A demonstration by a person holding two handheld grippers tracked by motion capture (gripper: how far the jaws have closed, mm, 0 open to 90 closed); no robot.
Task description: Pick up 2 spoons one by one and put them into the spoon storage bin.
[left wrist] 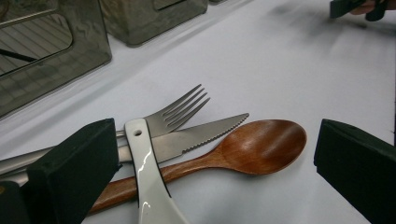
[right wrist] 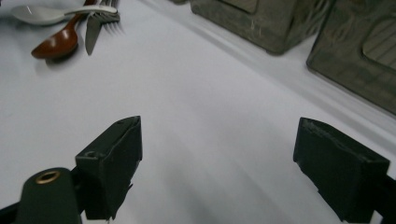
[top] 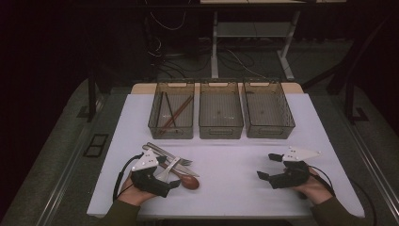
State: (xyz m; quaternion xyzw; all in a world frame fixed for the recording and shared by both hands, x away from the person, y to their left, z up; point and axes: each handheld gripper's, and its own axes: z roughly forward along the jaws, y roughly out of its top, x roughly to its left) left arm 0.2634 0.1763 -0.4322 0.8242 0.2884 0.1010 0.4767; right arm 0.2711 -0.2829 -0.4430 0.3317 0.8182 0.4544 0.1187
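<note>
A small heap of cutlery is seen on the white table [top: 244,165], near its front left part: a wooden spoon [left wrist: 243,151], a serrated knife [left wrist: 196,139], a metal fork [left wrist: 180,111] and a white ceramic spoon [left wrist: 144,172]. In the left gripper view the white spoon's handle is laid across the knife blade and the wooden spoon's handle; the fork is lying just behind the knife, tines pointing away. The left gripper [top: 164,172] is held low over the near end of this heap, jaws spread wide, with the cutlery handles lying between them; nothing is gripped. Whether the left-hand jaw is touching the handles cannot be told. The right gripper [top: 267,165] is held at the front right of the table, well apart from the cutlery, jaws likewise wide open and empty above bare tabletop. Three translucent bins are set in a row at the far side of the table: the left bin [top: 171,110] is seen to contain chopsticks [top: 175,114], while the middle bin [top: 220,110] and the right bin [top: 268,110] appear unloaded.
</note>
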